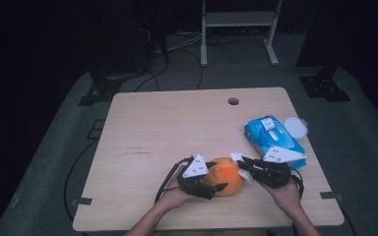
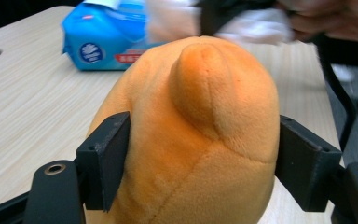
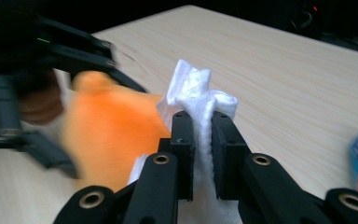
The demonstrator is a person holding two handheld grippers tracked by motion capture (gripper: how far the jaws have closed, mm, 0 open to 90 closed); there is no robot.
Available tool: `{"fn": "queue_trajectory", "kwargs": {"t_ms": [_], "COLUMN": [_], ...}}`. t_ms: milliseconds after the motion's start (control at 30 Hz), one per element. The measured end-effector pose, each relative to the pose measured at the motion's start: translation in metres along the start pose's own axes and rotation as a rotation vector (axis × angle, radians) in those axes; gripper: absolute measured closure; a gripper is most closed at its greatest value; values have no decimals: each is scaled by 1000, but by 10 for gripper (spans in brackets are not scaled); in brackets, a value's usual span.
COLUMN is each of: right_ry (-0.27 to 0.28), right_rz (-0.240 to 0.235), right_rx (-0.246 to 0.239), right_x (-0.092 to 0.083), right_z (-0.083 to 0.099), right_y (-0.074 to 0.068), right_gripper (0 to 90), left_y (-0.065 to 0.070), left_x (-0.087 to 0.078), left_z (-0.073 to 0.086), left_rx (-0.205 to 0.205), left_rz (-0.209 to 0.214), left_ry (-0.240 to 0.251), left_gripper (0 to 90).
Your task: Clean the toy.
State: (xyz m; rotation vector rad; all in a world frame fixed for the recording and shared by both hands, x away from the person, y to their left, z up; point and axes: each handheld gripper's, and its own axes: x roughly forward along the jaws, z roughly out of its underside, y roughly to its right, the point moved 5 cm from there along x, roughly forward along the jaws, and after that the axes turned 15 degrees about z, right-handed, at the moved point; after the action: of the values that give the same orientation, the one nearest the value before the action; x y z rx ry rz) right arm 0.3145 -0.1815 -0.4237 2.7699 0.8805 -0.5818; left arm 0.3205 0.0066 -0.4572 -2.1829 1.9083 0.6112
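An orange plush toy point(image 1: 225, 176) sits near the front edge of the wooden table point(image 1: 177, 128). My left gripper point(image 1: 218, 178) is shut on it from the left; in the left gripper view both pads point(image 2: 107, 158) press into the toy's point(image 2: 200, 126) sides. My right gripper point(image 1: 240, 162) comes in from the right, shut on a crumpled white wipe point(image 1: 237, 158). In the right gripper view the wipe point(image 3: 198, 93) sticks up from between the jaws point(image 3: 203, 130), right beside the toy point(image 3: 107, 126). From the left gripper view the wipe point(image 2: 261, 25) hovers at the toy's top, blurred.
A blue pack of wet wipes point(image 1: 273, 140) lies at the table's right side with a round white lid point(image 1: 296, 127) beside it. A cable hole point(image 1: 233, 101) sits near the far edge. Cables and a metal stand are on the floor beyond.
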Motion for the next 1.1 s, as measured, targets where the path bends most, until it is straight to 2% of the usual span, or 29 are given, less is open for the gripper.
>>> {"fn": "queue_trajectory", "kwargs": {"t_ms": [100, 133, 200, 267, 433, 500, 567, 633, 733, 800, 833, 933, 1000, 1033, 1100], "right_ry": [29, 34, 34, 23, -26, -28, -18, 3, 7, 1, 1, -25, -35, -36, -22], "right_rz": [-73, -78, -57, -51, 30, 30, 2, -26, -38, -36, -13, 17, 27, 25, 16], "right_rx": [-9, -33, -72, -51, -10, -10, -23, -57, -78, -65, -55, 18, 38, 46, 19], "right_x": [-3, -2, -1, 2, 6, 5, 5, 4, 4, 4, 5, 7, 8, 7, 4], "right_z": [-9, -11, -11, -9, 6, 6, 2, -3, -5, -4, -2, 5, 9, 10, 5], "right_y": [-20, -27, -30, -23, 5, 3, -8, -22, -27, -22, -14, 9, 17, 17, 6], "right_gripper": [796, 796, 796, 797, 797, 796, 796, 795, 796, 796, 796, 796, 796, 796, 796], "left_y": [-7, -8, -10, -12, -21, -24, -24, -23, -20, -18, -16, -11, -9, -10, -10], "left_x": [-4, -6, -8, -10, -15, -15, -14, -14, -14, -14, -13, -10, -8, -8, -7], "left_z": [0, 1, 3, 3, 5, 4, 4, 4, 4, 4, 3, 2, 1, 1, 1], "left_rx": [-52, -63, -79, -94, -163, -196, -203, -194, -182, -152, -134, -87, -64, -66, -71], "left_rz": [-15, -12, -5, -8, -3, -6, -8, -9, -3, 10, 17, 30, 29, 23, 9], "left_ry": [27, 32, 48, 57, 98, 116, 117, 110, 96, 79, 67, 39, 32, 32, 37], "left_gripper": [254, 254, 253, 253, 248, 245, 243, 243, 251, 260, 260, 259, 257, 257, 258]}}
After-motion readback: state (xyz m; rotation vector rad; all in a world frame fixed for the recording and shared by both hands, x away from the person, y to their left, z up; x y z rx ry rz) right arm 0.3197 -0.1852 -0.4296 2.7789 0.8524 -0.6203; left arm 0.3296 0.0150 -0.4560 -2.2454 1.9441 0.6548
